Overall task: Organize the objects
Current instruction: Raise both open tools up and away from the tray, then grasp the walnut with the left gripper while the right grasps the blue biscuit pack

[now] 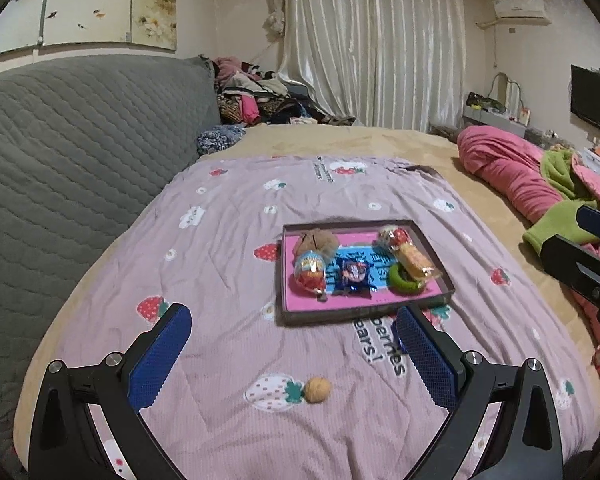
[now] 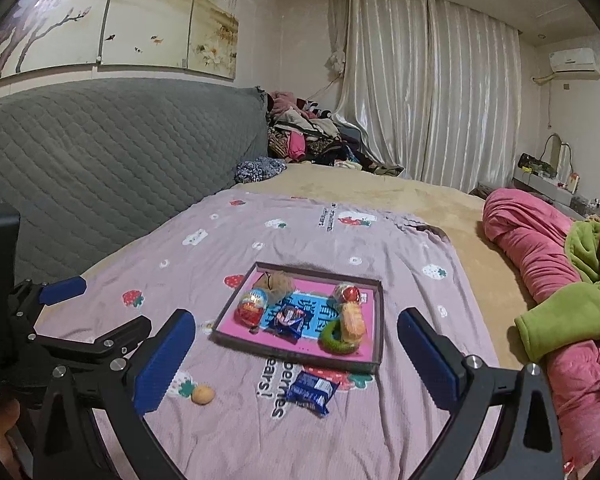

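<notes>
A shallow tray (image 1: 440, 272) (image 2: 379, 320) with a pink floor lies on the lilac strawberry blanket. It holds a foil egg (image 1: 310, 270) (image 2: 253, 306), a dark snack packet (image 1: 355, 274) (image 2: 288, 318), a green ring (image 1: 404, 280) (image 2: 334, 336), a wrapped cake (image 1: 414, 260) (image 2: 353, 318), a red sweet (image 1: 394, 237) (image 2: 347, 293) and a brown lump (image 1: 315, 240) (image 2: 278, 282). A walnut (image 1: 317, 390) (image 2: 202, 395) lies on the blanket between my left gripper's (image 1: 292, 344) open, empty fingers. A blue biscuit packet (image 2: 313, 391) lies in front of the tray, between my right gripper's (image 2: 296, 344) open fingers.
A grey quilted headboard (image 1: 80, 152) rises on the left. A rolled pink duvet (image 2: 540, 248) and green fleece (image 2: 568, 316) lie to the right. A clothes pile (image 1: 256, 96) sits at the far end by the curtains. The left gripper's body (image 2: 40, 320) shows at the right wrist view's left.
</notes>
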